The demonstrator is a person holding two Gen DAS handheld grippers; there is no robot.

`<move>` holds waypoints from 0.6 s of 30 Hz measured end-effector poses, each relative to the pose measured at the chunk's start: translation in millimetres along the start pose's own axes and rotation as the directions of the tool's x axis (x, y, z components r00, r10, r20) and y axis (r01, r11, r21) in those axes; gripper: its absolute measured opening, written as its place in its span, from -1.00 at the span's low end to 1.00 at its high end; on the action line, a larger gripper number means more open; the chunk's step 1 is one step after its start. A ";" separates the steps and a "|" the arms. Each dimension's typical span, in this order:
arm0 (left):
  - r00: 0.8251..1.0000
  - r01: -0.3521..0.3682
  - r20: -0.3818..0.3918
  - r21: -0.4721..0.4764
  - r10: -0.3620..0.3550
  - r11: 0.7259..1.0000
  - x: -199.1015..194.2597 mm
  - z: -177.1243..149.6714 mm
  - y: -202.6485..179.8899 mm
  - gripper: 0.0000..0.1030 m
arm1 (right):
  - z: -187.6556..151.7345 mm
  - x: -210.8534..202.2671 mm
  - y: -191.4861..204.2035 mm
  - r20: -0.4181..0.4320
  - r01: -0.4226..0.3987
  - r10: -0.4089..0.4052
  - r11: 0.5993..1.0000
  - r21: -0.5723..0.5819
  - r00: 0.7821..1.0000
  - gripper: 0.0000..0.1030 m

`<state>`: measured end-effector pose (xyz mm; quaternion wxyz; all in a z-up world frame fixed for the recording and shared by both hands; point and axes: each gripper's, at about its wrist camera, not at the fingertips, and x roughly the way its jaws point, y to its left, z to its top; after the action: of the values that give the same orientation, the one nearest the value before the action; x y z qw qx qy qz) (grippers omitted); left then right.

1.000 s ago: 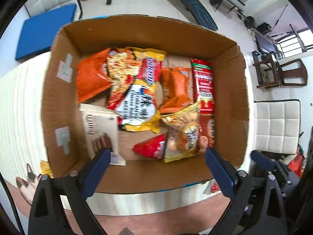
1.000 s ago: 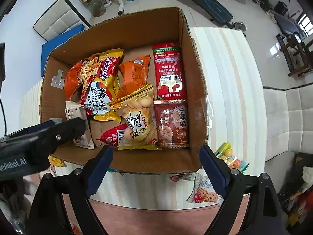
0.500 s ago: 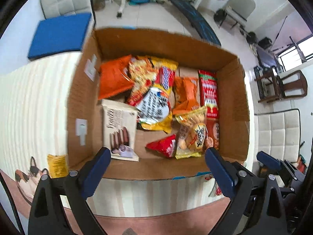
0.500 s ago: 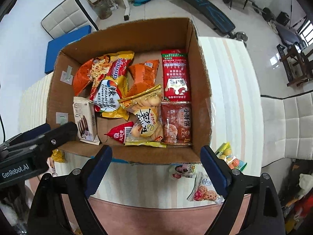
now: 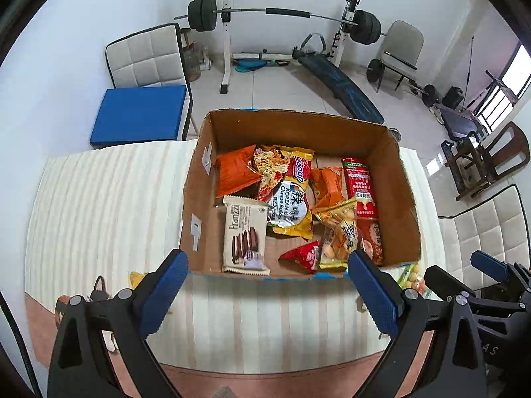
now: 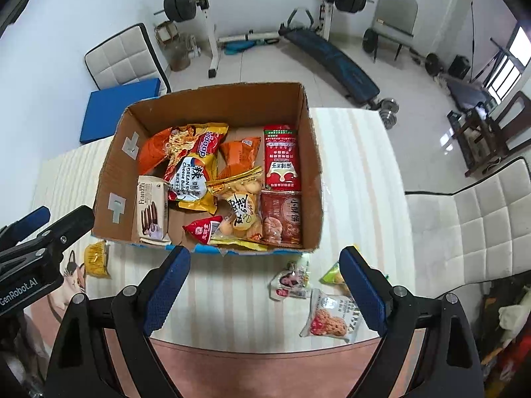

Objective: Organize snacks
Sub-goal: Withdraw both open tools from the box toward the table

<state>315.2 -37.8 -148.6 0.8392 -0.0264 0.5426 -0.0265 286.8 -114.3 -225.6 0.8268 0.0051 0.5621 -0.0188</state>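
Note:
A cardboard box [image 5: 403, 195] [image 6: 109, 179] on the striped table holds several snack packs, among them a white Franzzi biscuit pack [image 5: 245, 233] [image 6: 152, 209] and a yellow noodle pack [image 5: 291, 195] [image 6: 195, 165]. My left gripper [image 5: 268, 295] is open and empty, in front of the box's near wall. My right gripper [image 6: 265, 290] is open and empty, also in front of the box. Loose packs lie on the table near it: a cookie pack [image 6: 332, 316], a small white pack [image 6: 290, 283], a green pack [image 6: 333, 273] and a yellow pack [image 6: 95, 258].
The table's front edge [image 6: 265, 351] is close below the grippers. Beyond the table stand a padded chair with a blue cushion [image 5: 139, 111], a barbell rack [image 5: 282, 13] and a weight bench [image 5: 338, 83]. A white padded chair [image 6: 471, 219] is at the right.
Both grippers have drawn back and risen away from the box, so it looks smaller and the room shows behind. Both stay open and empty. The loose packs came into view.

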 end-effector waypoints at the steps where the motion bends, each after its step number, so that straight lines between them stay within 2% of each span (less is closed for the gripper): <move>1: 1.000 0.001 0.002 0.003 -0.001 1.000 -3.6 -4.3 -1.6 0.92 | -3.4 -3.2 -0.5 0.004 -0.003 0.003 1.000 0.001 1.000 0.82; 5: 1.000 0.008 0.019 0.000 -0.008 1.000 -16.1 -18.1 -4.8 0.92 | -19.1 -16.4 -2.9 0.014 -0.033 0.033 0.999 0.010 0.999 0.82; 9: 0.999 0.004 0.032 -0.011 -0.004 1.000 -20.7 -37.9 -6.7 0.92 | -37.9 -8.9 -28.3 -0.045 -0.120 0.126 0.987 0.109 0.991 0.88; 12: 1.000 -0.011 0.016 -0.036 0.012 0.999 -8.6 -54.7 -1.9 0.92 | -57.5 13.7 -60.6 -0.109 -0.096 0.119 0.975 0.201 0.987 0.88; 15: 0.998 -0.015 -0.057 -0.083 0.010 0.996 18.0 -74.5 7.8 0.92 | -80.6 44.6 -93.1 -0.189 -0.043 0.097 0.960 0.275 0.977 0.88; 18: 0.991 -0.038 -0.130 -0.123 0.022 0.992 46.5 -96.4 17.5 0.92 | -103.8 83.2 -119.5 -0.278 0.009 0.088 0.944 0.329 0.957 0.88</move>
<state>246.6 -25.2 -231.6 0.7996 -0.0689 0.5963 0.0187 216.5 -232.7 -339.6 0.7238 0.1562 0.6654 -0.0942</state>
